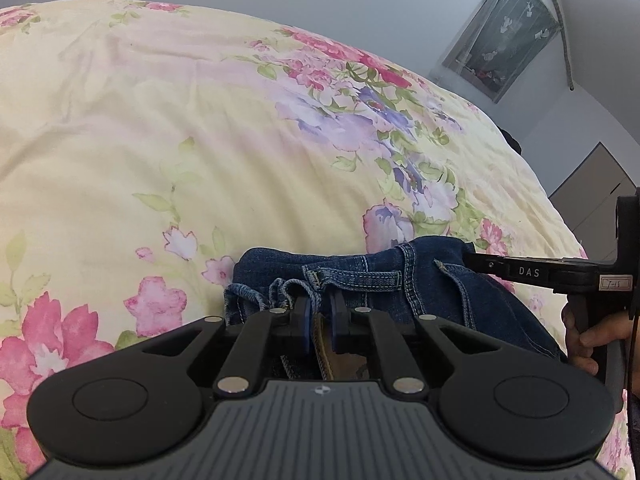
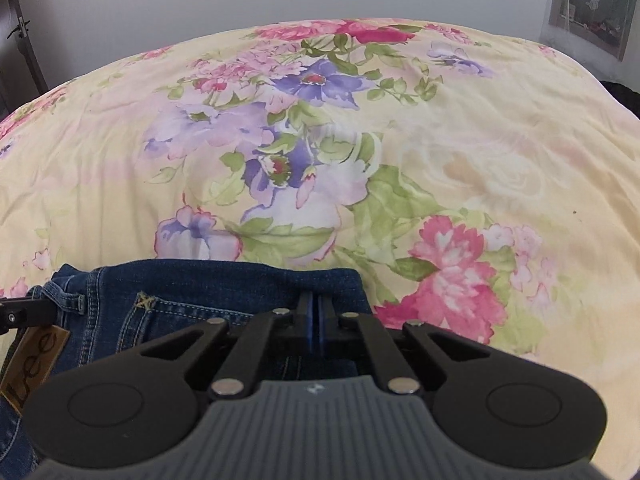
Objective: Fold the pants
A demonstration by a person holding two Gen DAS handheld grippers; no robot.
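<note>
Dark blue jeans (image 1: 420, 280) lie bunched on a floral bedspread (image 1: 160, 140). My left gripper (image 1: 319, 312) is shut on the jeans' waistband, with the brown leather patch between the jaws. The right gripper's body (image 1: 532, 272) reaches into the jeans from the right in the left wrist view. In the right wrist view the jeans (image 2: 192, 296) show a back pocket and a tan "Lee" patch (image 2: 34, 364). My right gripper (image 2: 316, 312) is shut on the jeans' upper right edge. The left gripper's tip (image 2: 16, 314) shows at the far left.
The yellow floral bedspread (image 2: 400, 140) stretches ahead of both grippers. A grey wall stands behind the bed. A curtained window (image 1: 504, 28) is at the upper right, and a grey cabinet (image 1: 592, 188) stands at the right.
</note>
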